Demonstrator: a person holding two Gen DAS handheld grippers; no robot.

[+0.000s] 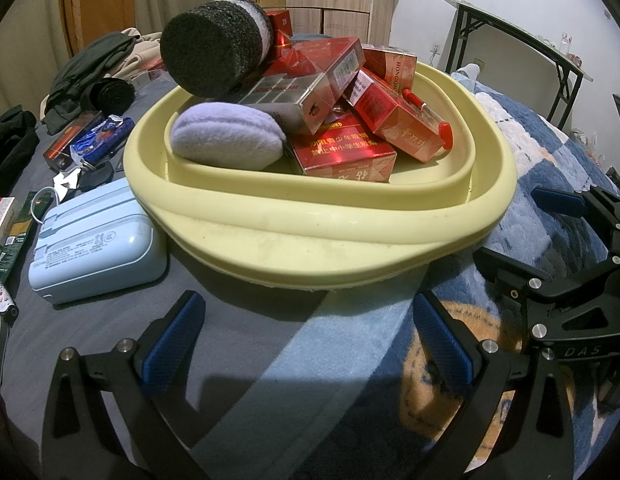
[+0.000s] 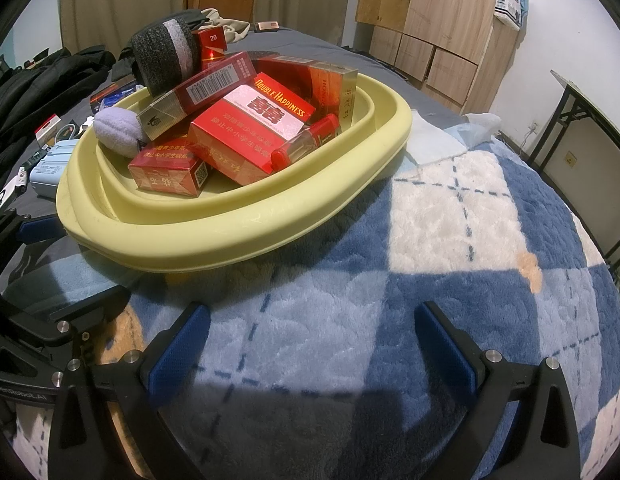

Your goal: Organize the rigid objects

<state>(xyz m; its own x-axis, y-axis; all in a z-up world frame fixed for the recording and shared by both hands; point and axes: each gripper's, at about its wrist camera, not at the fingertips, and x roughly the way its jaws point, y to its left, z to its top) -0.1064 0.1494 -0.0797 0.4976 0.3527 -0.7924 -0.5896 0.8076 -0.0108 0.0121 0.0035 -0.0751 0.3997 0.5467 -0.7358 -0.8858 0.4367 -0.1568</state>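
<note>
Both claws sit nearest, low over the bed: the left claw [image 1: 306, 336] and the right claw [image 2: 310, 344] gape wide, holding nothing. Just ahead, the yellow basin [image 1: 317, 236] rests on the plaid blanket [image 2: 449, 208], heaped with red cigarette packs [image 2: 246, 136], so loose items gather there. A light-blue case [image 1: 98, 244] waits beside it.

Matt yellow plastic basin [image 1: 317, 236] is showing scuffs; cigarette packs [image 2: 246, 148] w/ glossy film are glinting; foam roll [image 1: 214, 48] is looking coarse; plaid blanket [image 2: 449, 216] is looking fleecy.
</note>
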